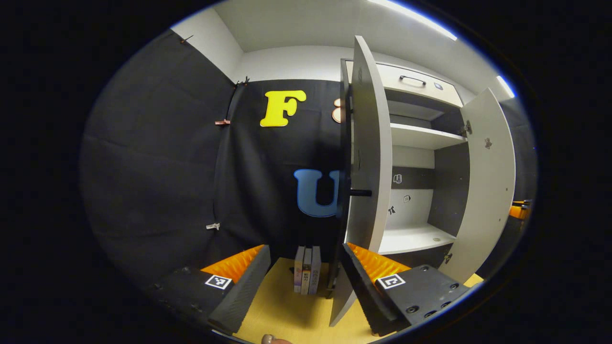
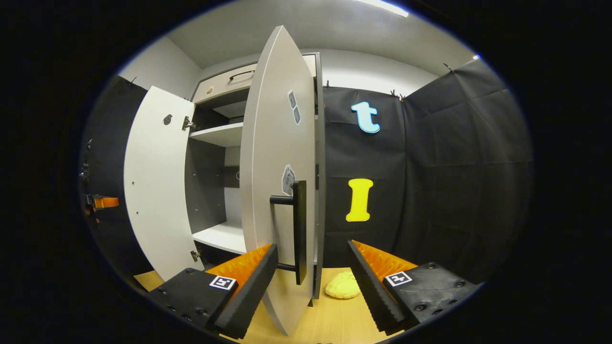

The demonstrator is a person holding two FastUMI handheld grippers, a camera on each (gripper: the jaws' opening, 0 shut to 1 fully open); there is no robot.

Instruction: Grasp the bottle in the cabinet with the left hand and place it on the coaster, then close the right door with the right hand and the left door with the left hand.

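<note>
Both tall white cabinet doors stand wide open: the left door (image 1: 366, 143) just ahead of the spread, empty left gripper (image 1: 306, 282), the right door (image 2: 277, 157) before the spread, empty right gripper (image 2: 311, 282). I judge these rigid panels swing lightly; the right door's black bar handle (image 2: 299, 231) offers purchase. No legible writing; the white cabinet shelves (image 1: 413, 239) hold no bottle.

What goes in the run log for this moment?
left gripper: open, at left door edge | right gripper: open, by right door handle | both doors open | bottle unseen
</note>
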